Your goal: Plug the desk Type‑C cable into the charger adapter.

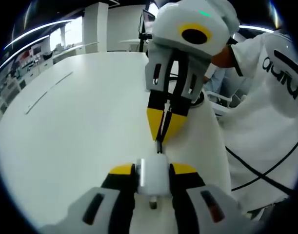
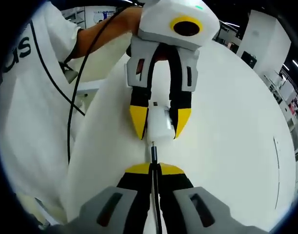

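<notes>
We see the white charger adapter (image 1: 153, 176) clamped between the yellow-tipped jaws of the left hand-held gripper (image 1: 152, 170), held above the white desk (image 1: 75, 126). Just beyond its port, the black Type-C cable (image 1: 161, 134) is pinched by its plug end in the closed jaws of the right hand-held gripper (image 1: 164, 127); the plug tip sits right at the adapter (whether it is seated, we cannot tell). From the right gripper view, the cable (image 2: 154, 161) points at the adapter (image 2: 160, 124). A person in a white shirt (image 1: 270, 102) stands beside the desk.

Open white table (image 1: 66, 126) all around; person's body (image 1: 270, 112) apparently close alongside.
</notes>
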